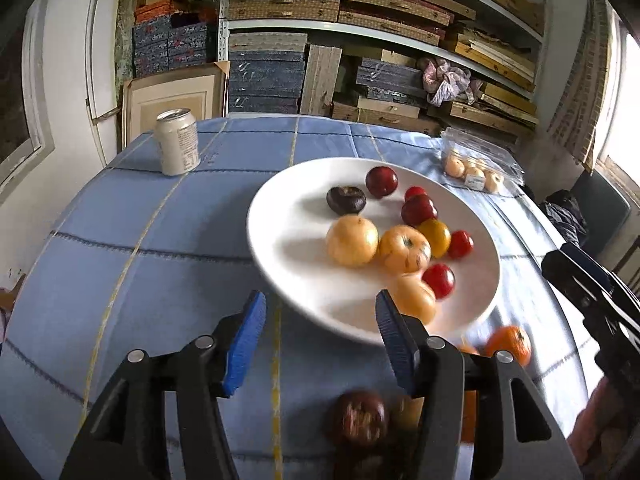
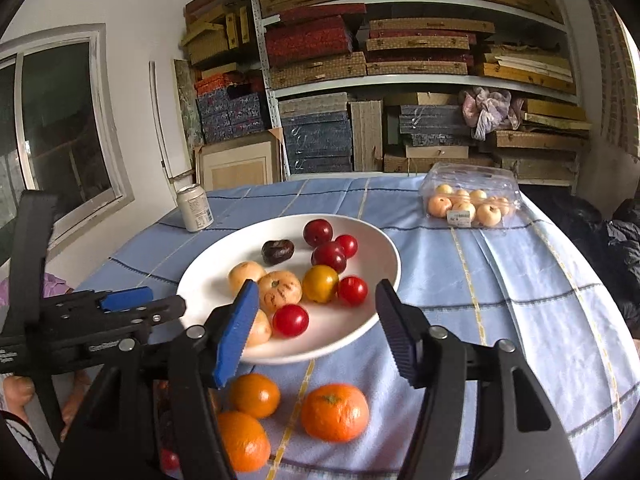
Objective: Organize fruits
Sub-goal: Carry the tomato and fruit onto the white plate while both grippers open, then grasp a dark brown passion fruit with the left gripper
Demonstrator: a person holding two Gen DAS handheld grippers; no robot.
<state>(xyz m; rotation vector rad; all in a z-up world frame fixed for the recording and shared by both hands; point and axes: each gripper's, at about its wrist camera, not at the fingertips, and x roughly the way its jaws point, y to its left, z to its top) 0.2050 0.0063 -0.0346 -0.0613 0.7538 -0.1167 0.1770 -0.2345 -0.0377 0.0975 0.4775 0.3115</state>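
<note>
Table: a blue checked tablecloth (image 2: 500, 280) covered the round table that bore everything else.
Shelving: a rack of stacked boxes (image 2: 400, 60) stood behind the table, against the wall.
Plate: a wide white plate (image 2: 208, 280) sat near the middle of the cloth, holding a loose cluster of fruit.
Left gripper: the left gripper (image 1: 320, 340) hung low over the cloth at the plate's near rim, its blue-padded fingers spread wide with nothing between them; in the right wrist view it reached in from the left edge (image 2: 132, 304).
Right gripper: the right gripper (image 2: 316, 328) was likewise spread apart and empty, hovering over the plate's near edge and above the oranges.
Clamshell pack: a clear plastic pack of pale round fruit (image 2: 468, 200) lay at the far right of the table, well apart from the plate.
Can: a pale drink can (image 2: 195, 208) stood upright beyond the plate's far left side.
Oranges: three oranges (image 2: 334, 412) lay on the cloth just in front of the plate, off it.
Pale fruits on plate: several yellowish round fruits (image 1: 352, 240) lay touching one another at the near side.
Dark fruit off plate: a dark, blurred fruit (image 1: 360, 416) lay on the cloth beneath the left gripper; possibly a plum, too smeared to tell.
Red fruits: small red and dark-red fruits (image 2: 290, 320) were scattered across the plate, with one yellow one (image 2: 320, 283) among them.
</note>
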